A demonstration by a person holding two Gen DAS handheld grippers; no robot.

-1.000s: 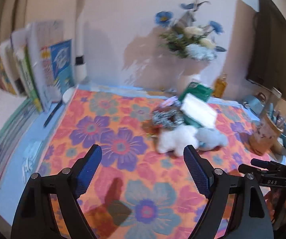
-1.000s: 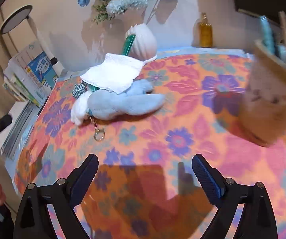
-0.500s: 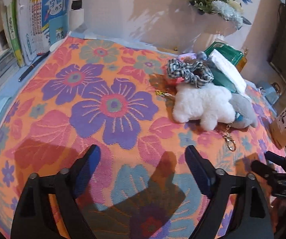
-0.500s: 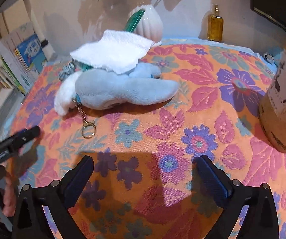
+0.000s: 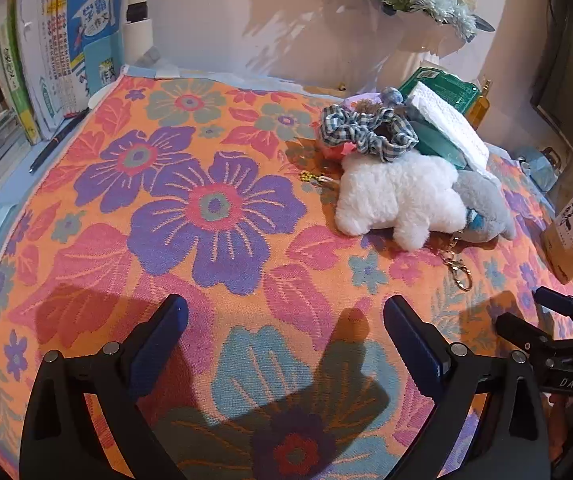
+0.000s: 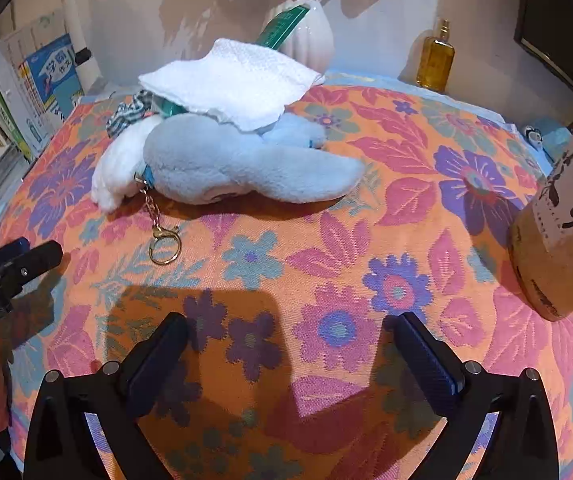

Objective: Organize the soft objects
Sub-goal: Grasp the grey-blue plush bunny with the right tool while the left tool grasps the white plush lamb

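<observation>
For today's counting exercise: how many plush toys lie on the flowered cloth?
2. The white plush toy lies in front of the checked scrunchie; the blue-grey plush toy lies against it, partly under a white cloth. The pile may hide more.

A woven, matt floral cloth [image 5: 214, 208] is covering the counter, a fluffy white plush [image 5: 398, 196] and smoother grey-blue plush [image 6: 246, 164] are lying beside a shiny gold metal clasp [image 6: 164, 244], under rough white paper towel [image 6: 230, 80].
</observation>
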